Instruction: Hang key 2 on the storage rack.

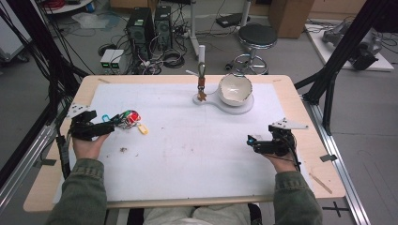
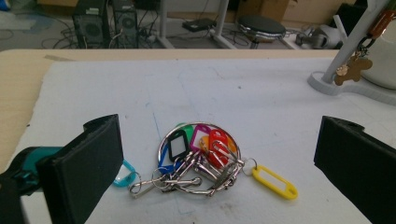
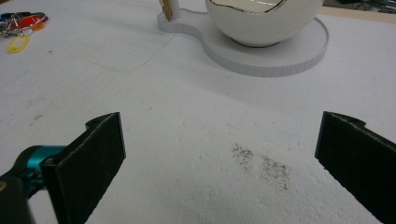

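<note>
From the high view I count two grippers on the white mat [image 1: 187, 140]. My left gripper [image 1: 107, 127] sits at the mat's left edge, right beside one key bunch [image 1: 127, 119], which lies on the mat with a single yellow tag [image 1: 143, 130] trailing off its right. My right gripper [image 1: 252, 141] rests well apart from it, near the right edge. At the far side stands one white stand [image 1: 220, 103] carrying one bowl [image 1: 234, 89] and one post with a brown bone-shaped charm [image 1: 202, 96].

In the left gripper view my two jaws stand wide apart with the key bunch between them and just ahead, untouched. On its ring I count black, green, purple, orange and red tags, a blue one beneath, one teal tag [image 2: 122, 173] at left and the yellow tag at right.

In the right gripper view the two jaws are likewise spread, over bare mat with one dark smudge [image 3: 261, 163].
</note>
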### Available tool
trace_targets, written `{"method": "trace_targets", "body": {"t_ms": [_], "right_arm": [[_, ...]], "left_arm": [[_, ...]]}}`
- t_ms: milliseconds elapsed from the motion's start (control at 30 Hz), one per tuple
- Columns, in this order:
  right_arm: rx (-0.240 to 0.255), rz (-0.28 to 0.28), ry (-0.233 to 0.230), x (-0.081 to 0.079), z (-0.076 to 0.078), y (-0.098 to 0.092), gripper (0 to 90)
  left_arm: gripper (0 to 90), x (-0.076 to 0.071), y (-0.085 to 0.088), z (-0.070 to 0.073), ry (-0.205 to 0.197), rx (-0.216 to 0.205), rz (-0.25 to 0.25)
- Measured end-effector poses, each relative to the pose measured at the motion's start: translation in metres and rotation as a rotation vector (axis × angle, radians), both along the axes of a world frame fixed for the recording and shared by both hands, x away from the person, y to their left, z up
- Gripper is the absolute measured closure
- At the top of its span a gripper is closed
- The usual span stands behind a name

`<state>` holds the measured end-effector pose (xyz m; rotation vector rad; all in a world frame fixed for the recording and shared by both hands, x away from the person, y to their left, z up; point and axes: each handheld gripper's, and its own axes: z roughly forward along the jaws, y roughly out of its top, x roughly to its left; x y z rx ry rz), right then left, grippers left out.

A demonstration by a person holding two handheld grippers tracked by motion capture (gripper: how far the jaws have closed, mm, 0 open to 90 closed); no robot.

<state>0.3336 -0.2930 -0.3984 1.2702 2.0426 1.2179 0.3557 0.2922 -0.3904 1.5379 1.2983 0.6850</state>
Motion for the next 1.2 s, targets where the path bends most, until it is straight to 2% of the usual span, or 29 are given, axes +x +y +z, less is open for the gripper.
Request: {"method": "trace_targets", "body": {"t_ms": [100, 167, 333, 433, 533, 600, 767, 833, 967, 1067, 1133, 1200], "right_arm": [[0.003, -0.009, -0.006, 0.000, 0.000, -0.002, 0.7], [-0.005, -0.013, -0.007, 0.001, 0.000, -0.001, 0.7], [-0.015, 0.001, -0.005, 0.001, -0.001, 0.002, 0.7], [-0.022, 0.009, -0.007, 0.002, -0.002, 0.004, 0.7], [-0.019, 0.010, -0.003, 0.004, -0.002, 0.003, 0.7], [-0.015, 0.011, -0.006, 0.005, -0.002, 0.003, 0.7], [-0.004, 0.017, -0.002, 0.006, -0.002, 0.002, 0.7], [-0.004, 0.019, -0.006, 0.006, -0.002, 0.002, 0.7], [-0.003, 0.022, -0.003, 0.006, -0.002, 0.003, 0.7], [0.001, 0.026, -0.003, 0.006, -0.002, 0.003, 0.7], [0.000, 0.028, -0.005, 0.006, -0.002, 0.004, 0.7], [-0.001, 0.028, -0.003, 0.006, -0.002, 0.004, 0.7]], "left_arm": [[1.8, 0.002, -0.005, 0.000, 0.018, 0.020, -0.013], [1.8, 0.006, -0.008, -0.003, 0.045, 0.035, -0.024], [1.8, 0.018, -0.013, -0.011, 0.119, 0.025, -0.042], [1.8, 0.023, -0.015, -0.015, 0.155, 0.037, -0.043], [1.8, 0.028, -0.016, -0.019, 0.183, 0.055, -0.040], [1.8, 0.032, -0.018, -0.020, 0.216, 0.082, -0.040], [1.8, 0.039, -0.025, -0.019, 0.245, 0.107, -0.051], [1.8, 0.043, -0.027, -0.021, 0.275, 0.115, -0.057], [1.8, 0.047, -0.030, -0.025, 0.308, 0.114, -0.055], [1.8, 0.053, -0.032, -0.026, 0.347, 0.146, -0.060], [1.9, 0.056, -0.035, -0.023, 0.339, 0.140, -0.062], [3.8, 0.059, -0.037, -0.022, 0.354, 0.138, -0.078]]}}
